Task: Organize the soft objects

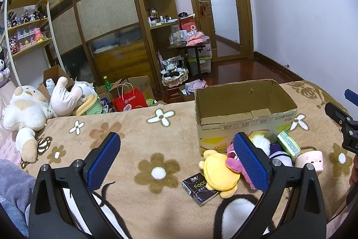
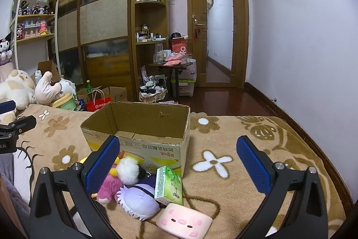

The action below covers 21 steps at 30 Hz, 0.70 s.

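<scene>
Plush toys [image 2: 125,180] lie beside the cardboard box [image 2: 156,149]; both grippers' fingers [image 1: 105,156] gape wide, empty.

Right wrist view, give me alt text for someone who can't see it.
The open right gripper hovers over a flowered blanket, facing an empty cardboard box. Before the box lie a pink pig cushion, green tissue pack and purple plush.

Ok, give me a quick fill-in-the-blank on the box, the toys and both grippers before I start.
1. The cardboard box on the blanket is ____ inside.
2. The pink pig cushion lies ____ the box, on the blanket.
3. The left gripper and the right gripper both have their fingers ____.
4. The black tissue pack lies beside the ____ plush.

Missing words: empty; outside; open; yellow
</scene>
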Motion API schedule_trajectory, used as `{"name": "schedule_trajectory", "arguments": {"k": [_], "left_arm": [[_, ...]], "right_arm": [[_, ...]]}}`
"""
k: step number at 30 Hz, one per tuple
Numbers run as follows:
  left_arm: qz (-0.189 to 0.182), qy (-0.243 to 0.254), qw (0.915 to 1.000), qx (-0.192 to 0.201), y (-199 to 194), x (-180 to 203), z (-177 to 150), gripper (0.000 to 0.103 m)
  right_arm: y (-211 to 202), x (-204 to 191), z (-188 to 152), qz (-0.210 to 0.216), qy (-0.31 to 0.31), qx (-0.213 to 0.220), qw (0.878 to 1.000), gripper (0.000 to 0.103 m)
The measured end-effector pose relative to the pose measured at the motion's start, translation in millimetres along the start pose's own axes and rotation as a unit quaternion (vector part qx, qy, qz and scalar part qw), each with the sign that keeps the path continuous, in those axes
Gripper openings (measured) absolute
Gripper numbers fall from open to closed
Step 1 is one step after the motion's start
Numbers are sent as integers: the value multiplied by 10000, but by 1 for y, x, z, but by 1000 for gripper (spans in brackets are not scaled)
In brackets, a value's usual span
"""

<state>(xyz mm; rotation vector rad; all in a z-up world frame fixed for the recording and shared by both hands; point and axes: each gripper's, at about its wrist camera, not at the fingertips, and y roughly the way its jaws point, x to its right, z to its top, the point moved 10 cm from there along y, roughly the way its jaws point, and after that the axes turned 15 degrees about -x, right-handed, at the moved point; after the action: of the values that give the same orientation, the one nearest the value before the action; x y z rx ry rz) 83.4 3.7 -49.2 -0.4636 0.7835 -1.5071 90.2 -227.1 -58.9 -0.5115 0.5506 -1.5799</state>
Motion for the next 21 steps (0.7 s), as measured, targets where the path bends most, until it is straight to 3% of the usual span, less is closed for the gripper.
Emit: {"name": "schedule_trajectory", "arguments": {"k": [21], "left_arm": [[21,4,10000,-15,1,0,-3,100]], "right_arm": [[1,0,0,3,0,-10,10000,103]]}}
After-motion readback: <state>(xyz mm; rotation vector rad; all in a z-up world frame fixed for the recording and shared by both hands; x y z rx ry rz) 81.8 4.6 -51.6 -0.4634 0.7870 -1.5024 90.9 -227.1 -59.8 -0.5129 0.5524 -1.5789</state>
